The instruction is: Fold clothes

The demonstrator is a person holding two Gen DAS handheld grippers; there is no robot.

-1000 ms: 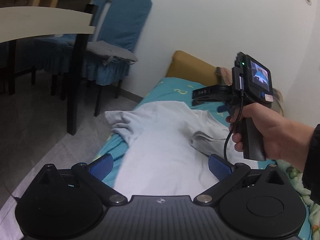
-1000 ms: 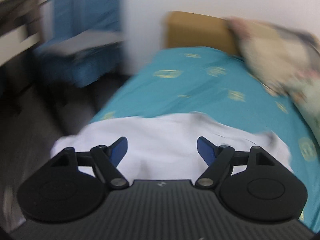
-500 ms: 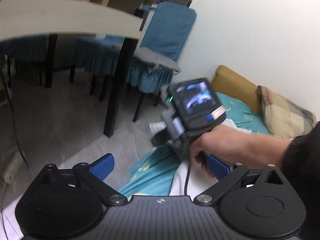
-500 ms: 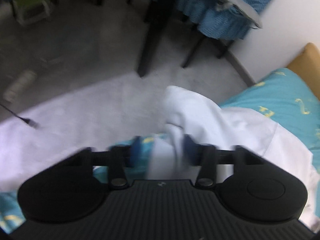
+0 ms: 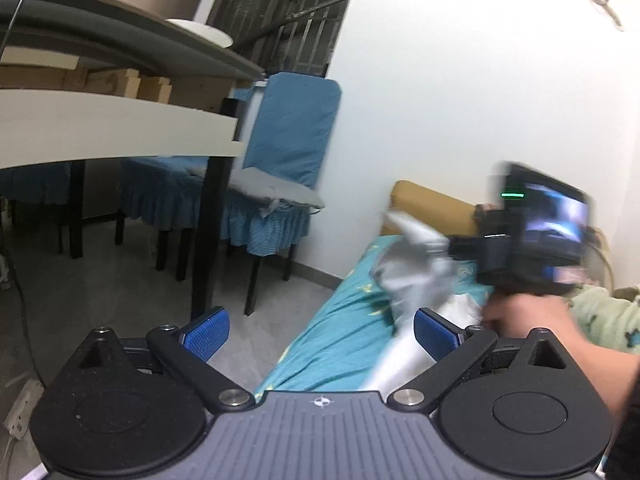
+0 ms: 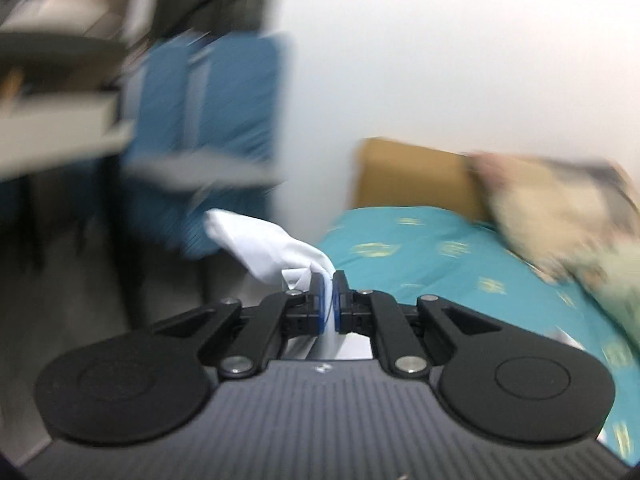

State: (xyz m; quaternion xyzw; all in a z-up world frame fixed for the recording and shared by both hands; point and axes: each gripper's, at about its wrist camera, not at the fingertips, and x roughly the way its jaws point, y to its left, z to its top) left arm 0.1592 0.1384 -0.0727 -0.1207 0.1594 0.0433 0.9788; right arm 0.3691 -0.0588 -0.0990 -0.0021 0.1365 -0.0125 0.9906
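In the right wrist view, the right gripper (image 6: 329, 300) is seen at the lower centre of the frame, its blue pads (image 6: 318, 300) pressed together on a fold of the white shirt (image 6: 276, 248). The cloth is pinched between the pads and rises from them toward the centre left, ending in a loose rounded tip. Below the pads, more of the white cloth hangs down behind the black linkage. Beyond it, on the right half of the frame, the teal bed sheet (image 6: 420, 252) with yellow marks is spread, and a blurred patterned pillow (image 6: 560, 204) lies at the far right against a tan headboard (image 6: 412, 176). A blue chair (image 6: 216, 100) is smeared across the upper left.

In the left wrist view, the left gripper (image 5: 320, 330) is seen at the bottom of the frame with its blue pads (image 5: 206, 334) set wide apart and nothing between them. Just past the right-hand pad, at the centre right, the shirt is seen lifted off the bed sheet in a bunched grey-white shape, drawn up to the nose of the other gripper, which is held by a hand (image 5: 528, 320) at the right edge. Farther off, the blue chair with its grey seat cushion (image 5: 276, 190) stands at the centre, a table (image 5: 120, 128) fills the upper left, and a white wall (image 5: 460, 80) takes up the upper right.
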